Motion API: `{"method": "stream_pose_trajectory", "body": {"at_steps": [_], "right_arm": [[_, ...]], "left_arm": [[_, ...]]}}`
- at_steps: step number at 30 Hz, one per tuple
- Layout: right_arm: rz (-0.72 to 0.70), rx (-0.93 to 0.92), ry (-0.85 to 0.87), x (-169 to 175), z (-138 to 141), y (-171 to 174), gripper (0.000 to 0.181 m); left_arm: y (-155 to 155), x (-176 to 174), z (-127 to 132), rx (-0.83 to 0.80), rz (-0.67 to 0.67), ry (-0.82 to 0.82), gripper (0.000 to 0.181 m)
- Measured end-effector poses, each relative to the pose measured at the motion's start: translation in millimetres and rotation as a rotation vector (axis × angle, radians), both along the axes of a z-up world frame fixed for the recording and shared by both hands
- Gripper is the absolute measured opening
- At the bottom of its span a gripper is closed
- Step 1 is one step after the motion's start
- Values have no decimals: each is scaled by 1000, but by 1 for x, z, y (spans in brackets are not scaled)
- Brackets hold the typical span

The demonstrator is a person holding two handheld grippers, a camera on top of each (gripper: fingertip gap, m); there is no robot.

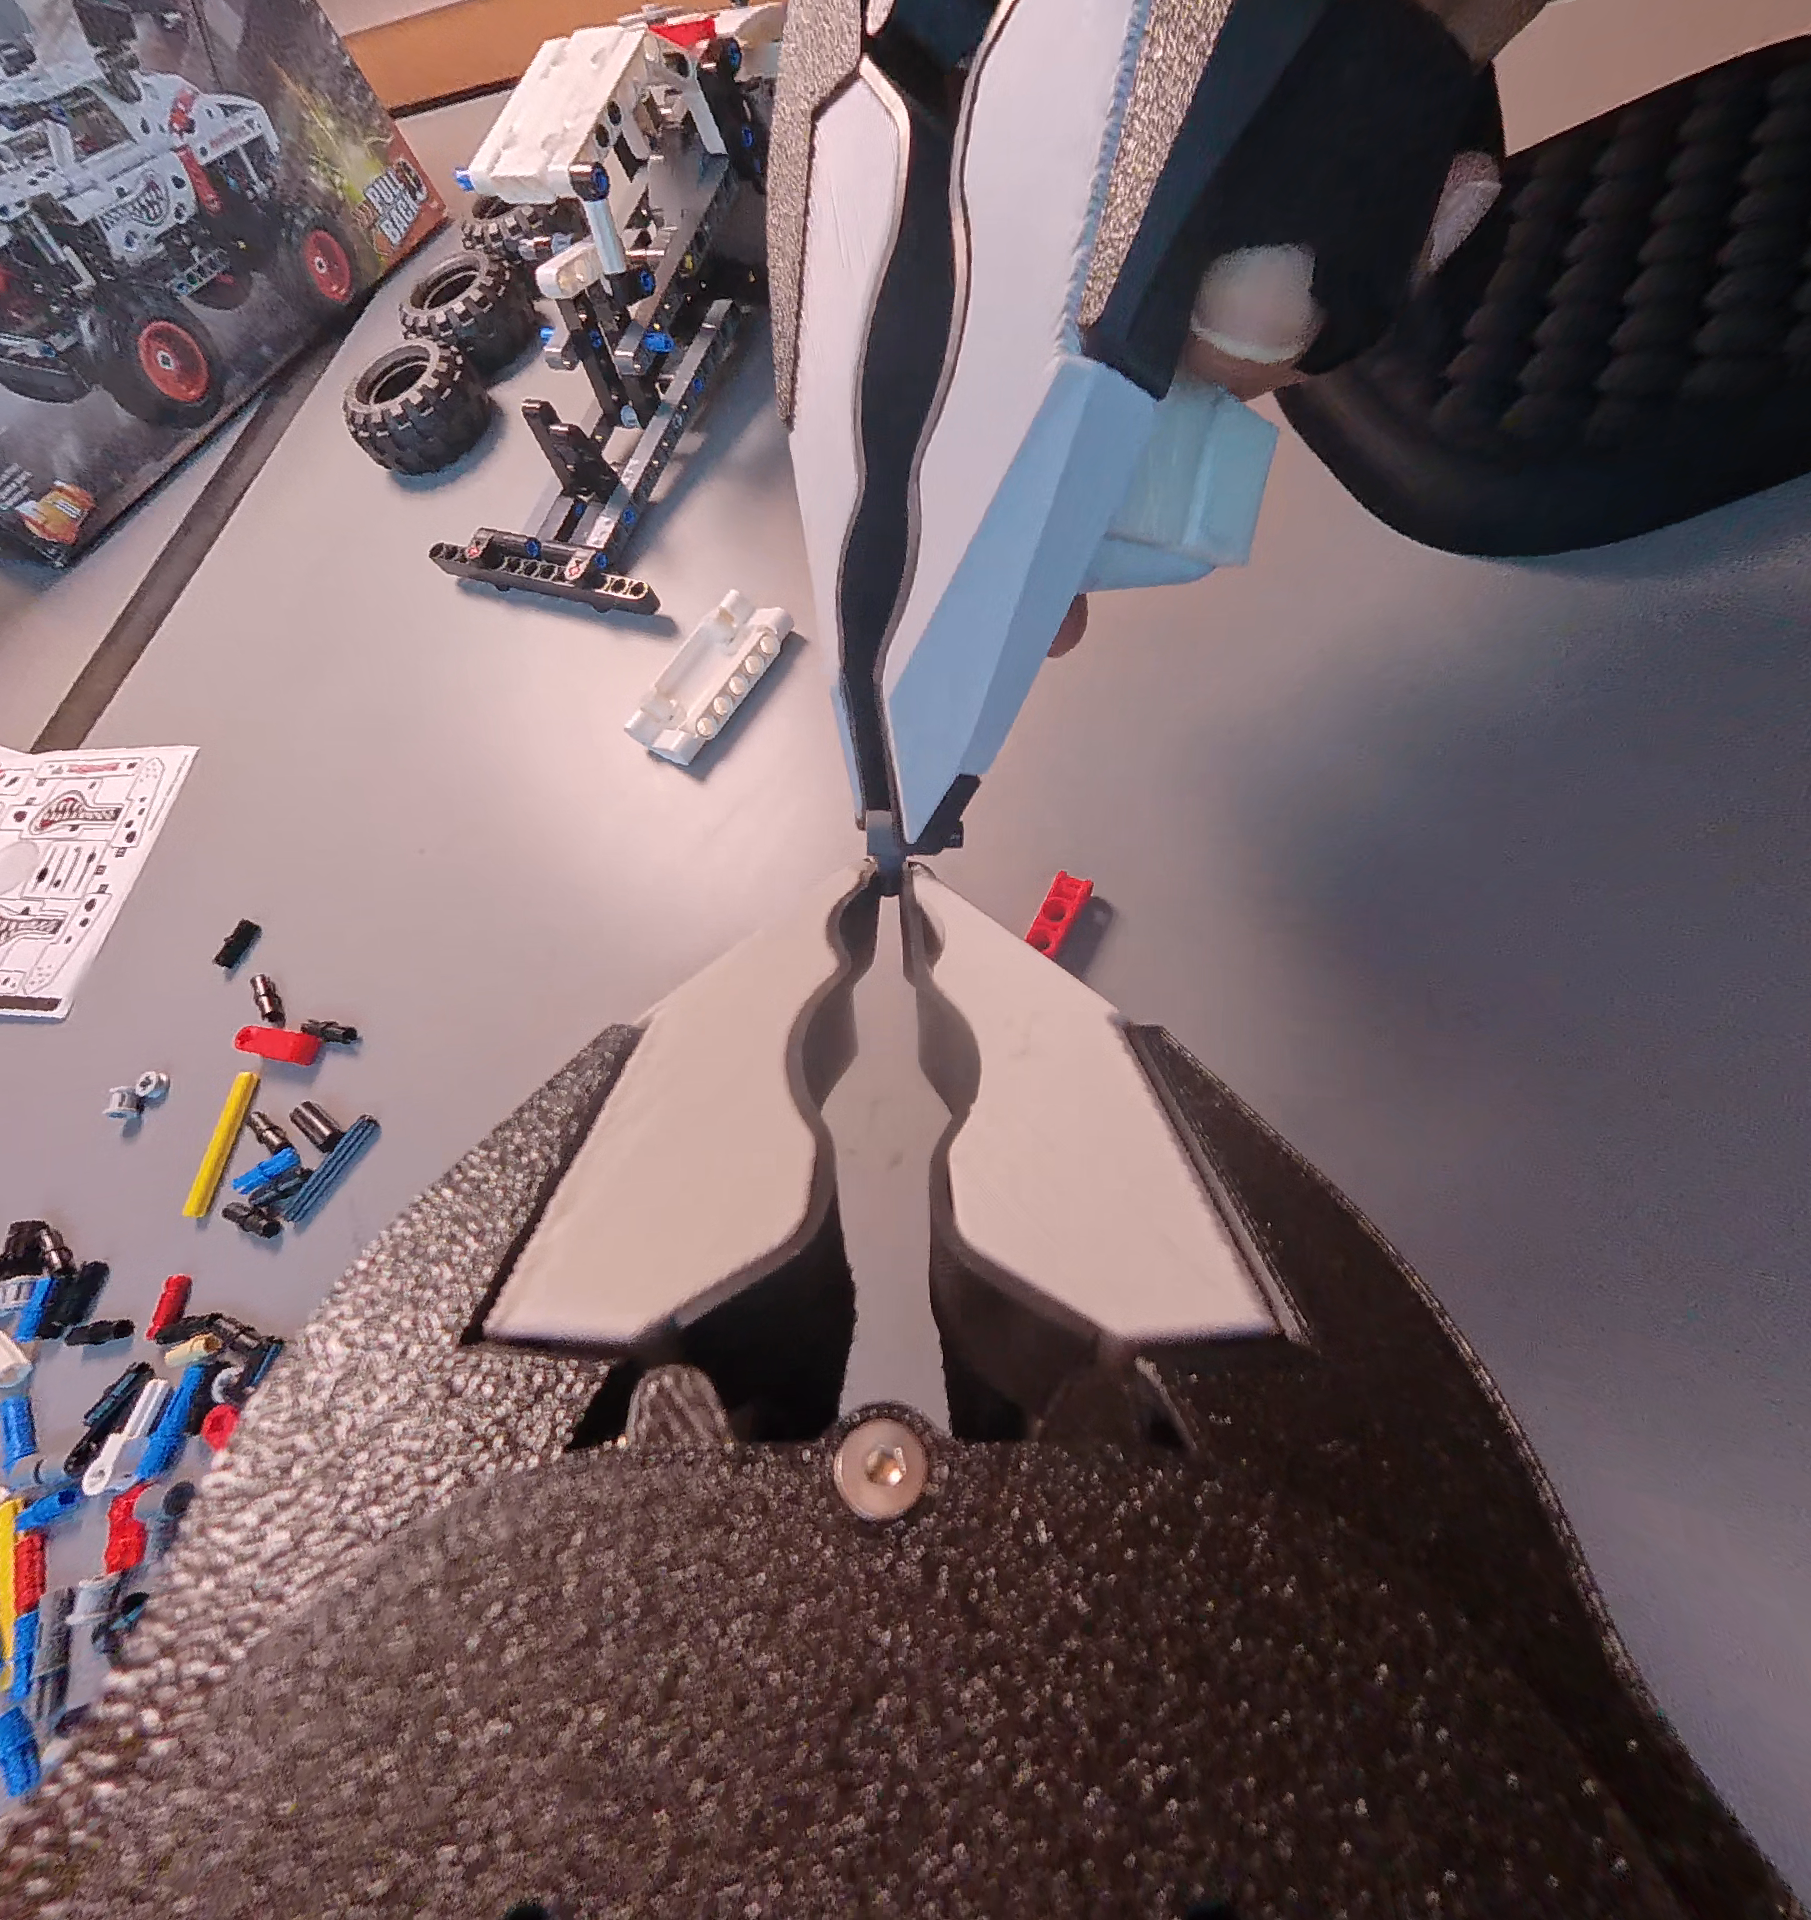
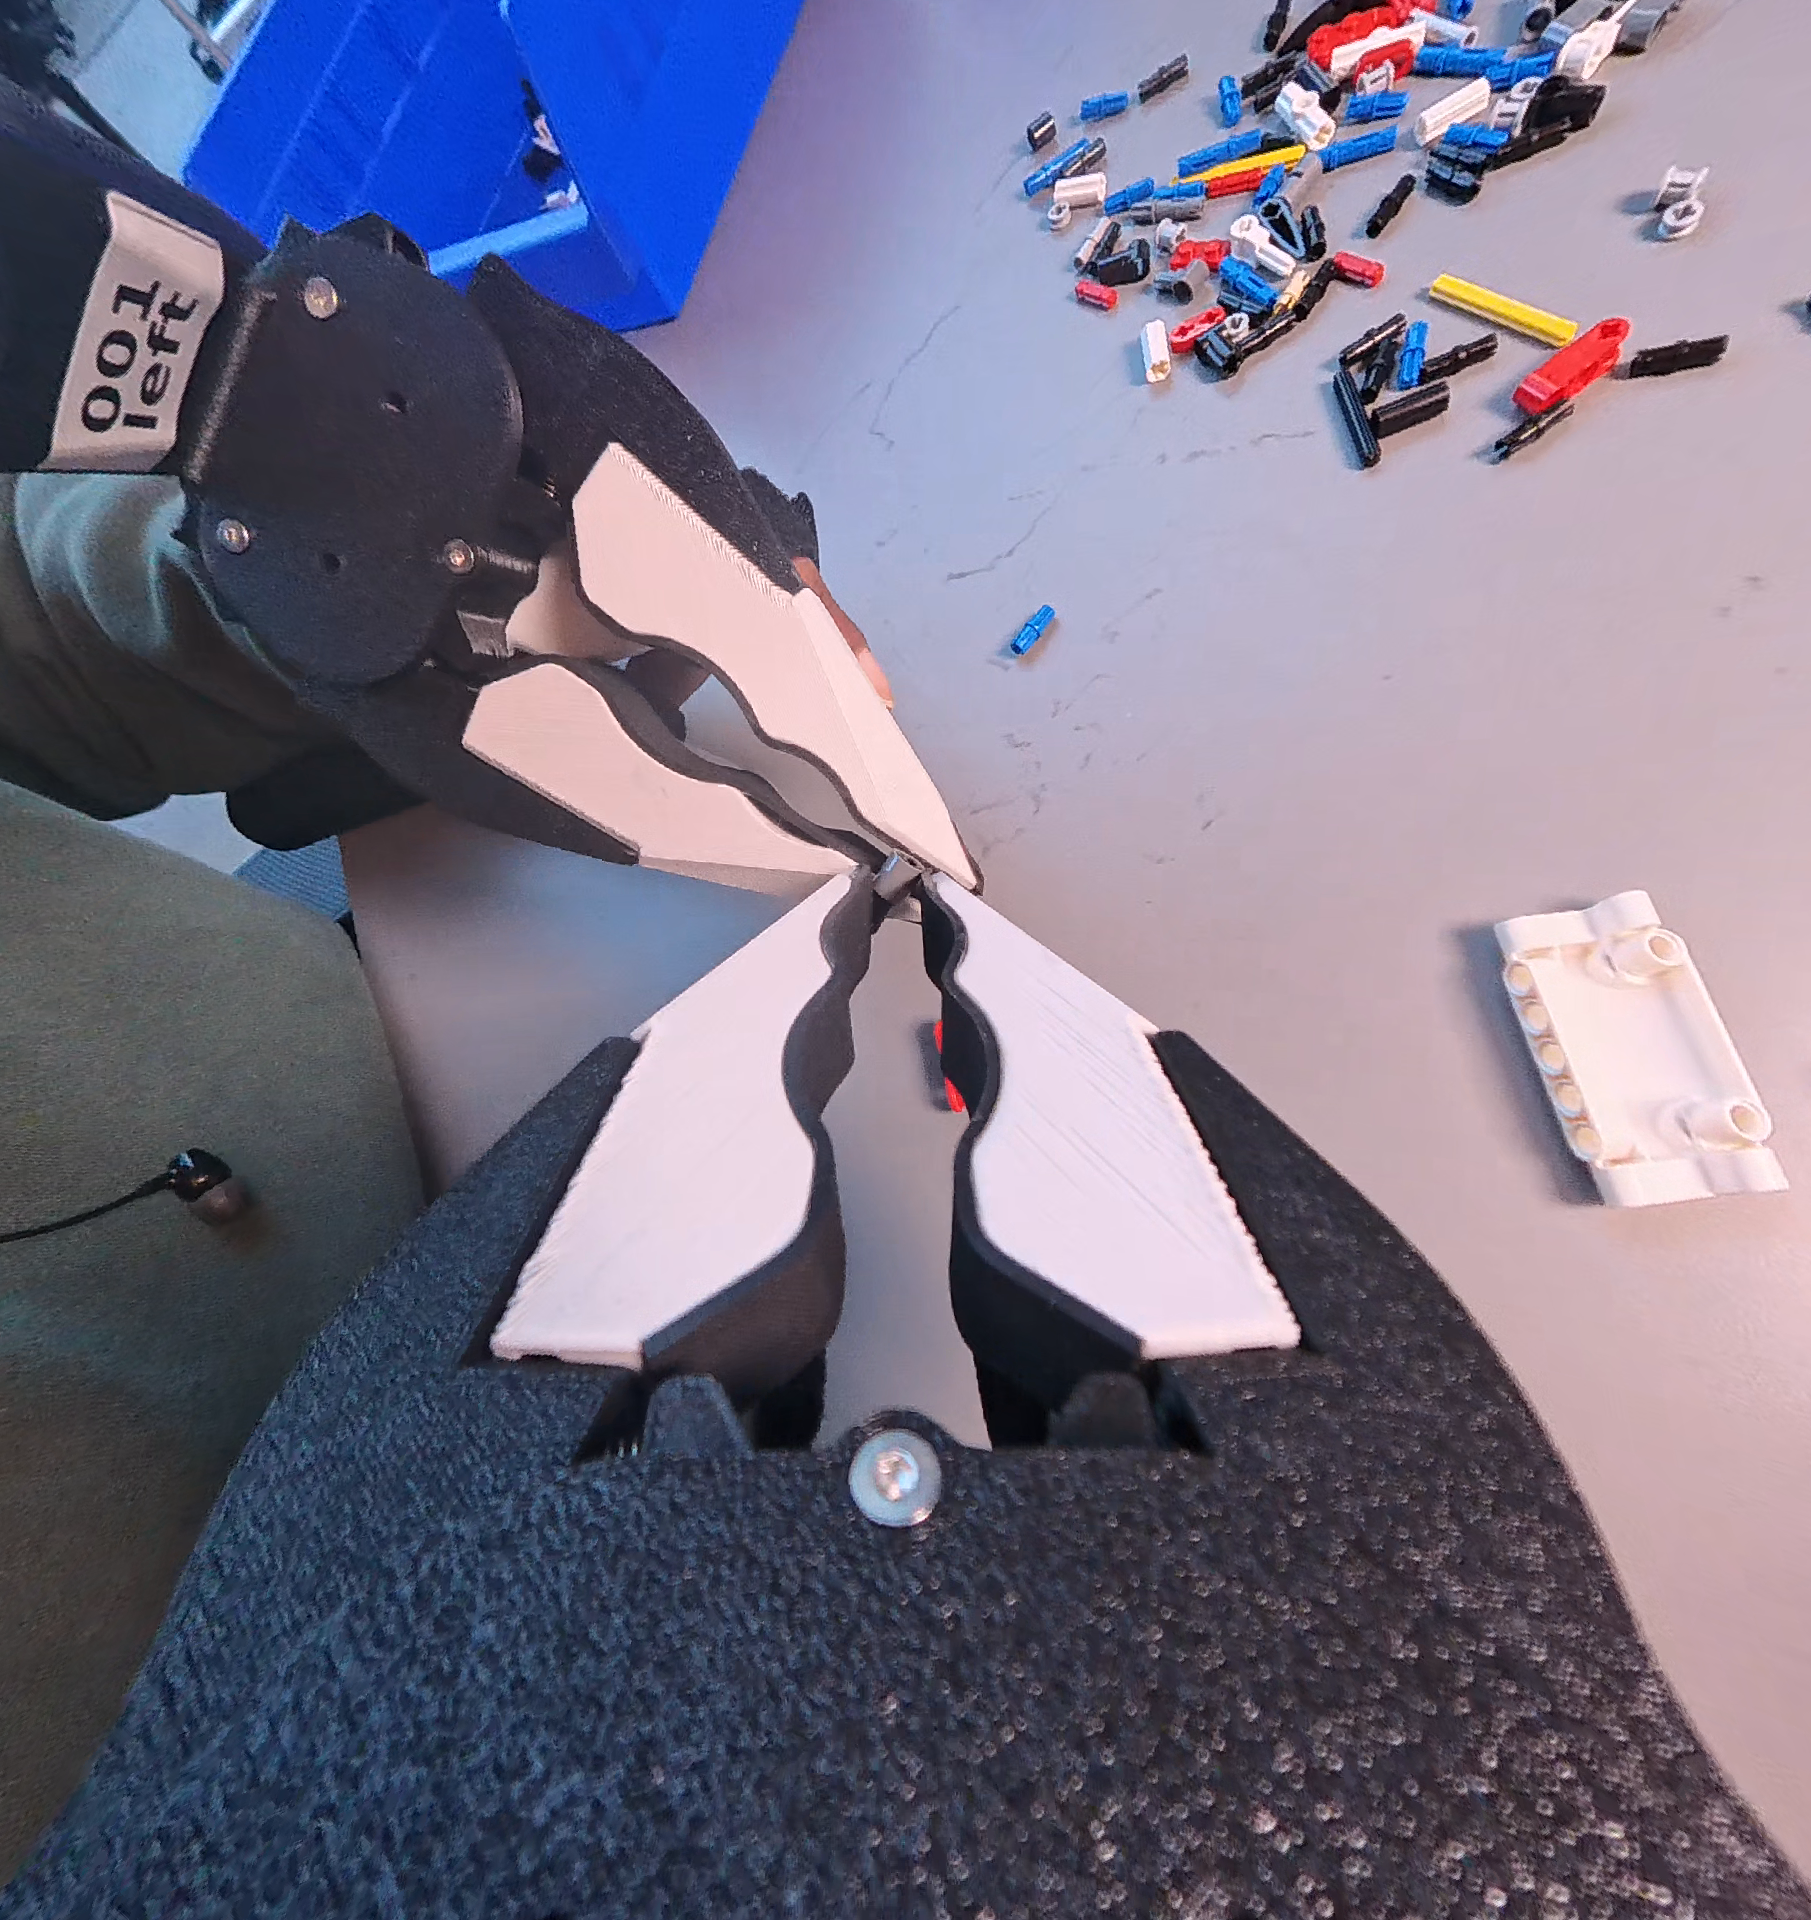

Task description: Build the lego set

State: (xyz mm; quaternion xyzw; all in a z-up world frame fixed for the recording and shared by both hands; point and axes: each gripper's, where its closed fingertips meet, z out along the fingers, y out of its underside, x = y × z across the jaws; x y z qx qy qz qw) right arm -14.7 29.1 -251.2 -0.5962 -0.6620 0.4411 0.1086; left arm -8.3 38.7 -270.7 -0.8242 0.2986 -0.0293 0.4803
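The left claw (image 1: 888, 891), white-fingered on a black textured body, meets the right claw (image 1: 906, 821) tip to tip above the grey counter (image 1: 1400, 935), both pinched onto one small grey Lego piece (image 1: 883, 847) held between them. In the right wrist view the same small grey Lego piece (image 2: 893, 871) sits clamped where the right claw (image 2: 896, 896) reaches up from below and the left claw (image 2: 906, 857) slants in from the upper left, gripped by a person's gloved hand (image 2: 610, 436).

Only the left wrist view takes in the partly built truck chassis (image 1: 631, 270) standing at the back, three loose black tyres (image 1: 444, 343) beside it, the printed set box (image 1: 142, 239) showing a white monster truck, and a sticker sheet (image 1: 39, 873). A red beam (image 1: 1059, 912) lies just right of the claw tips.

Only the right wrist view shows blue bins (image 2: 506, 135) beyond the counter edge, a lone blue pin (image 2: 1033, 630), and a white label with writing on the left claw's wrist strap.

Both views catch the white panel piece (image 2: 1633, 1049) lying flat and the scatter of loose pins and beams (image 2: 1327, 197).
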Motion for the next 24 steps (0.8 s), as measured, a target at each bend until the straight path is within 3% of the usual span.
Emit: {"method": "stream_pose_trajectory", "body": {"at_steps": [18, 20, 22, 24], "right_arm": [[-44, 16, -41, -16, -7, 2, 8], [43, 41, -25, -12, -7, 0, 7], [207, 96, -5, 0, -4, -2, 6], [342, 268, -38, 14, -10, 5, 6]], "left_arm": [[3, -18, -7, -26, 130, 84, 3], [1, -13, -7, -32, 83, 53, 3], [-4, -6, -5, -83, 7, -77, 6], [-11, -3, -8, -177, -56, -220, 21]]}}
